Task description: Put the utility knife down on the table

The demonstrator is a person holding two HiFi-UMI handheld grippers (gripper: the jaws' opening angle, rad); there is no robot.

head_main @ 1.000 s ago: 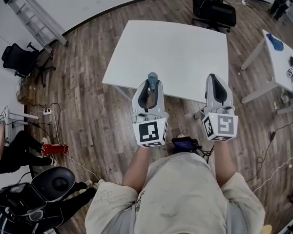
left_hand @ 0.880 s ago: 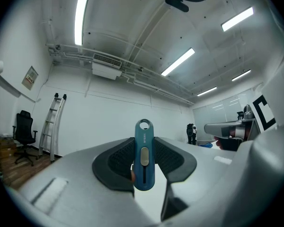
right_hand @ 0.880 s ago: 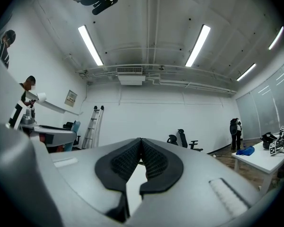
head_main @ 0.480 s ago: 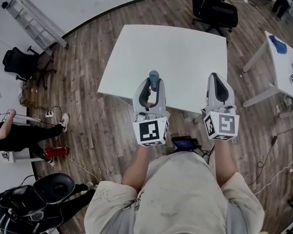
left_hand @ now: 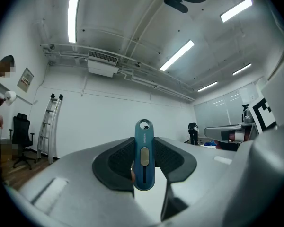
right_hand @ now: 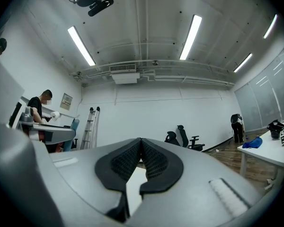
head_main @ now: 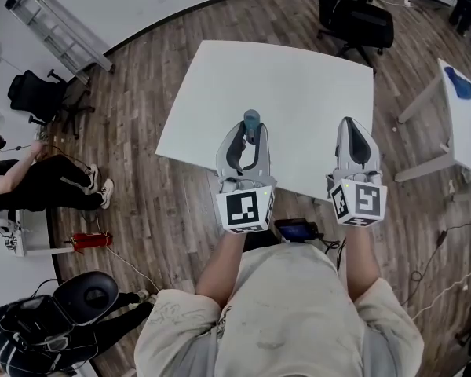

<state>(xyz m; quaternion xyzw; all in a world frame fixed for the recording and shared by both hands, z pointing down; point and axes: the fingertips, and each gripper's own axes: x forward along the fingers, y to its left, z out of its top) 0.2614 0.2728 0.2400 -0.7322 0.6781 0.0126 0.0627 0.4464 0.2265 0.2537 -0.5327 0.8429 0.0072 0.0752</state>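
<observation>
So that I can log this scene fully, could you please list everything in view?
table: 1, white, centre of the head view
utility knife: 1, teal, upright, clamped above the table's near edge
side table: 1, white, far right
office chairs: 2, black, one beyond the table, one at left
ladder: 1, silver, against the far-left wall
bystander: 1, in black, far left
left gripper: 1, grey, shut on the utility knife
right gripper: 1, grey, shut, empty
</observation>
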